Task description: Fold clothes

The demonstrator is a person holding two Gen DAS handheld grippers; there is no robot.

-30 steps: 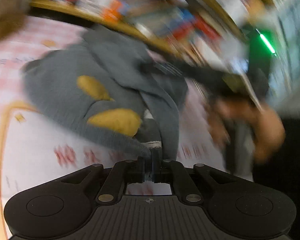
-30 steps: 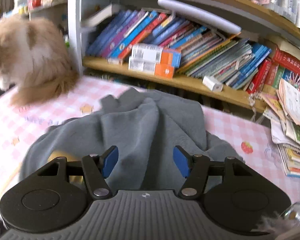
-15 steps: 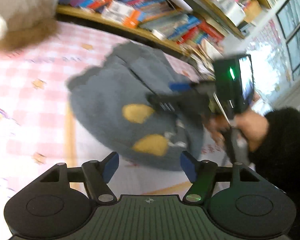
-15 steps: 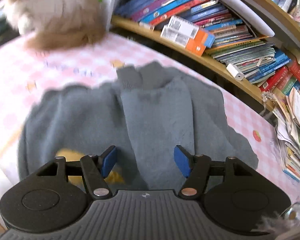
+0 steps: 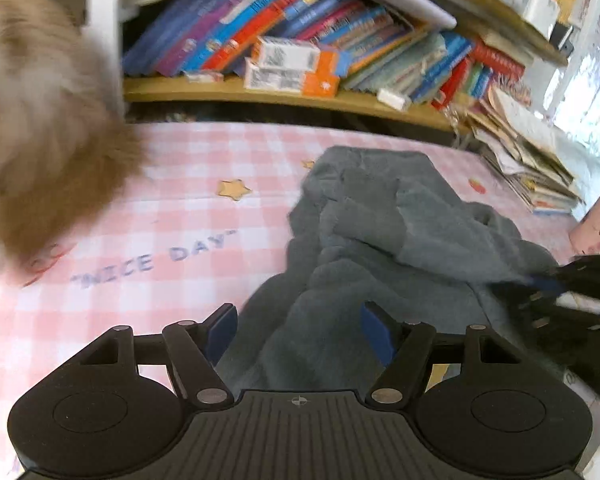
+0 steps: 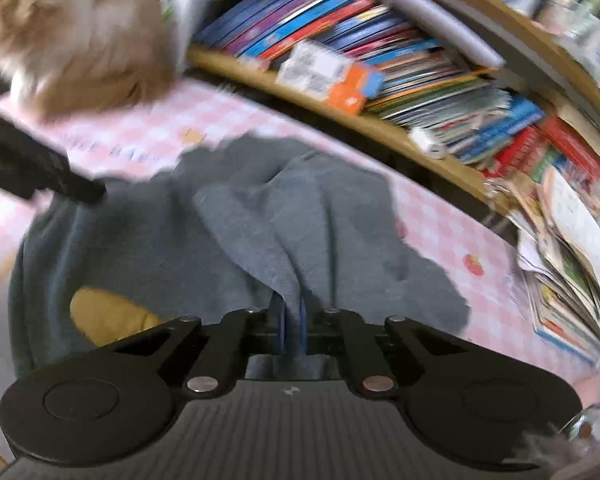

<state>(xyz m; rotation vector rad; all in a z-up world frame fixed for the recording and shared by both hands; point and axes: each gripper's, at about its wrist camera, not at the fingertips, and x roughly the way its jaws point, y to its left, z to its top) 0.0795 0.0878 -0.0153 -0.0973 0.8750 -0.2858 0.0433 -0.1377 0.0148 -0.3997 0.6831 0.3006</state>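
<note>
A grey fleece garment [image 5: 380, 216] lies crumpled on the pink checked tablecloth [image 5: 140, 280]. My left gripper [image 5: 299, 328] hovers over its near left edge, jaws opening, with fabric below them but no pad pressing it. In the right wrist view, my right gripper [image 6: 292, 320] is shut on a raised fold of the garment [image 6: 220, 232], and a yellow patch [image 6: 108, 316] shows at the lower left. The right gripper [image 5: 560, 292] also shows at the right edge of the left wrist view. The left gripper [image 6: 60, 184] enters the right wrist view from the left.
A fluffy tan animal [image 5: 40, 140] sits on the table at the far left. A bookshelf [image 5: 300, 40] packed with books runs along the back. A messy pile of magazines [image 5: 532, 168] and a pink box [image 5: 596, 224] stand at the right.
My left gripper let go of the garment, opened wide and swung over its left side. My right gripper shut on a fold of the grey fabric, which has bunched up.
</note>
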